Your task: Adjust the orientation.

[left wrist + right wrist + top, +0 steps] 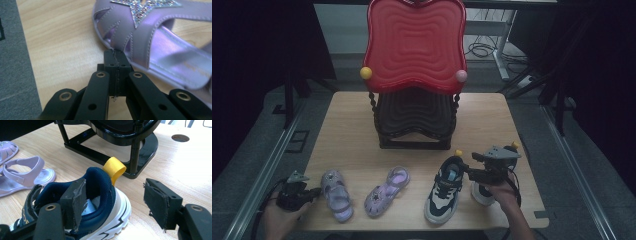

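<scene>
Two purple sandals lie at the table's front left, one sandal (336, 195) farther left and its mate (387, 191) beside it. My left gripper (314, 193) rests just left of the outer one. In the left gripper view, the left gripper (117, 58) is shut on nothing, its tips at the toe edge of the glitter-star sandal (150, 37). A navy-and-white sneaker (444, 189) lies right of centre, its pair (482, 194) partly behind my right hand. My right gripper (467, 170) is open. In the right gripper view, the right gripper (115, 195) straddles the sneaker's (105, 192) heel by the yellow loop (115, 168), without pressing.
A black rack (414, 120) with a big red wavy tray (414, 42) on top stands at the table's back centre; its base (112, 147) is just beyond the sneaker. The wooden table (347, 130) ends near my left gripper, with grey floor (15, 75) beyond.
</scene>
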A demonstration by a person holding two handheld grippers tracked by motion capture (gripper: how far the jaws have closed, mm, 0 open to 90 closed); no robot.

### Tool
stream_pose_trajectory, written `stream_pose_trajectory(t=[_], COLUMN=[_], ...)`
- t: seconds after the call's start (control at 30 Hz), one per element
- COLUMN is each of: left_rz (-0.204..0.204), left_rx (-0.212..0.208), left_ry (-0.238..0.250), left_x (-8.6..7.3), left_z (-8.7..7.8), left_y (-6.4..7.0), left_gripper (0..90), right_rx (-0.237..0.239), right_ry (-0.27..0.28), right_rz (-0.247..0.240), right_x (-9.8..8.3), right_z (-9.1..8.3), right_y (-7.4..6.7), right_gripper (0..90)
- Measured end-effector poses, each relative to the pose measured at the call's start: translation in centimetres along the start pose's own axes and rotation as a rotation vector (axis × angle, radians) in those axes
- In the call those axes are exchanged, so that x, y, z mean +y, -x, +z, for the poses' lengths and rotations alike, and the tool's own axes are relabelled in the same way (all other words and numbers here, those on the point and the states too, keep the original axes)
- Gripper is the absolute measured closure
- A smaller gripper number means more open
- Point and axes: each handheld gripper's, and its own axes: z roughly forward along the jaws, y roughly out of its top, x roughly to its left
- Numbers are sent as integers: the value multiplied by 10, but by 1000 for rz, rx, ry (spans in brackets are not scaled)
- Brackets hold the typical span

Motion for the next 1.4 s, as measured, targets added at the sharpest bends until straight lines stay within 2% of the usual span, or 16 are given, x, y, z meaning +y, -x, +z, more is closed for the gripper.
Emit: stream_pose_trajectory(t=[0.1, 0.27, 0.4, 0.6, 0.7, 0.83, 0.97, 1.13, 1.4], left_rz=[-6, 11, 5, 0, 19, 67, 89, 86, 116], left_rx=[-15, -29, -34, -67, -63, -52, -43, -73, -110], left_ry=[-4, -16, -21, -26, -33, -38, -55, -58, -68], left_x=[5, 13, 21, 32, 39, 48, 57, 64, 75], left_z=[3, 7, 10, 16, 18, 17, 19, 24, 32], left_y=[-4, -7, -13, -17, -15, -8, -6, -10, -9], left_gripper=[899, 899, 899, 899, 900, 900, 900, 900, 898], right_rx=[0, -3, -2, -5, -7, -5, -8, -5, -4], right_ry=[-1, -1, -2, -6, -6, -8, -11, -10, -7], right_rz=[0, 4, 2, 6, 6, 7, 6, 8, 10], right_x=[0, -1, -1, -2, -2, -2, -2, -2, -2], right_z=[0, 0, 0, 1, 1, 1, 2, 2, 0], right_y=[0, 1, 0, 1, 2, 1, 1, 1, 0], right_gripper=[336, 336, 336, 336, 337, 337, 337, 338, 338])
